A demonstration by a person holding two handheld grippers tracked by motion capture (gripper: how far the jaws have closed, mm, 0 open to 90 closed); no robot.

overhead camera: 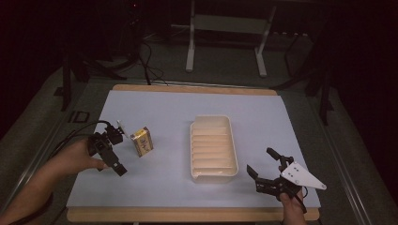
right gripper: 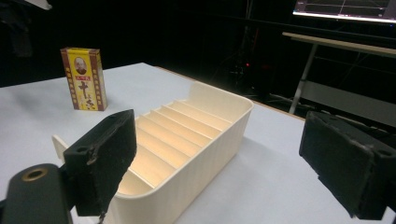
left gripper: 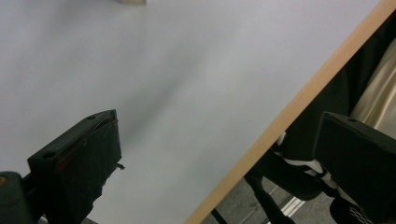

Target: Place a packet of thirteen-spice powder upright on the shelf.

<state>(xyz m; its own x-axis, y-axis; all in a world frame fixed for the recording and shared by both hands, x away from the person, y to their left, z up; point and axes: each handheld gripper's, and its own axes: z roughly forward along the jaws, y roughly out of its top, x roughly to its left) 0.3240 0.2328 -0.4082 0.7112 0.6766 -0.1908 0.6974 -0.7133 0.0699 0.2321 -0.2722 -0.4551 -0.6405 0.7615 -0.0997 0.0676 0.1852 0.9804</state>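
A yellow box [overhead camera: 141,141] with dark red edges stands upright on the pale mat, left of centre. It also shows far off in the right gripper view, as the yellow box [right gripper: 84,78]. A cream ribbed tray [overhead camera: 229,140] lies in the middle with nothing in it. My left gripper [overhead camera: 115,152] is just left of the box, open and holding nothing. In its own view the left gripper [left gripper: 219,130] spans bare mat and the table's front edge. My right gripper [overhead camera: 263,161] hovers open off the tray's near right corner. The right gripper [right gripper: 219,126] faces the tray [right gripper: 205,158].
The mat [overhead camera: 164,108] covers a wooden table whose front edge [overhead camera: 187,214] runs along the bottom. Beyond the far edge are white desk legs [overhead camera: 190,51] and cables on the floor. A lit monitor [right gripper: 345,9] stands behind a desk.
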